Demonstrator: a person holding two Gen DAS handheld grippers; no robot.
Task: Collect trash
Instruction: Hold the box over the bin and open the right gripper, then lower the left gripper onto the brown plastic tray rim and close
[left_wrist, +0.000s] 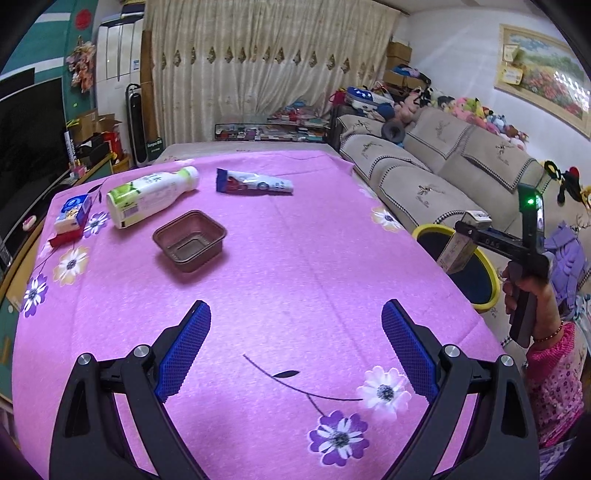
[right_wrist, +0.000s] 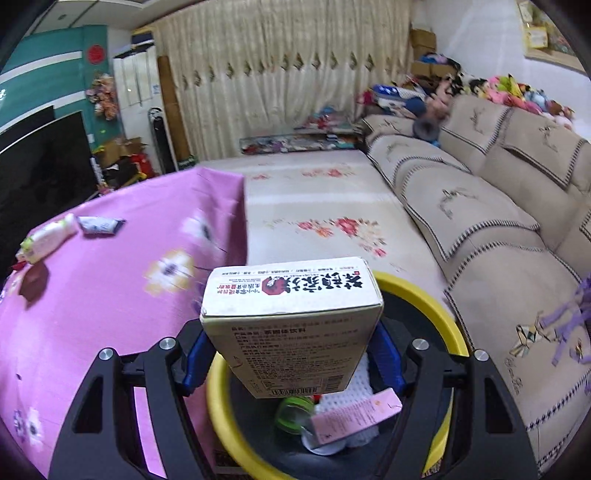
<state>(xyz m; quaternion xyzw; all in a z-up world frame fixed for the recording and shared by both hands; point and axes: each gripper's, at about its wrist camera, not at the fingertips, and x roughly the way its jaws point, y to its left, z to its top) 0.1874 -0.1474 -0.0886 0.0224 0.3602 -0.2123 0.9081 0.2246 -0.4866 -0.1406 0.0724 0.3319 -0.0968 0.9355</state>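
My right gripper (right_wrist: 291, 354) is shut on a beige cardboard box (right_wrist: 291, 321) and holds it above the yellow-rimmed trash bin (right_wrist: 424, 299), which holds several bits of trash. In the left wrist view the right gripper (left_wrist: 467, 236) with the box (left_wrist: 458, 251) hangs over the bin (left_wrist: 432, 230) at the table's right edge. My left gripper (left_wrist: 295, 347) is open and empty above the pink tablecloth (left_wrist: 295, 258). Farther on lie a brown plastic tray (left_wrist: 190, 240), a white and green bottle (left_wrist: 151, 195), a snack wrapper (left_wrist: 255, 183) and a small blue carton (left_wrist: 74, 210).
A beige sofa (left_wrist: 443, 162) runs along the right, behind the bin. A TV (left_wrist: 29, 147) stands at the left. A low cream platform (right_wrist: 314, 199) lies beyond the table. The person's hand (left_wrist: 528, 291) holds the right gripper.
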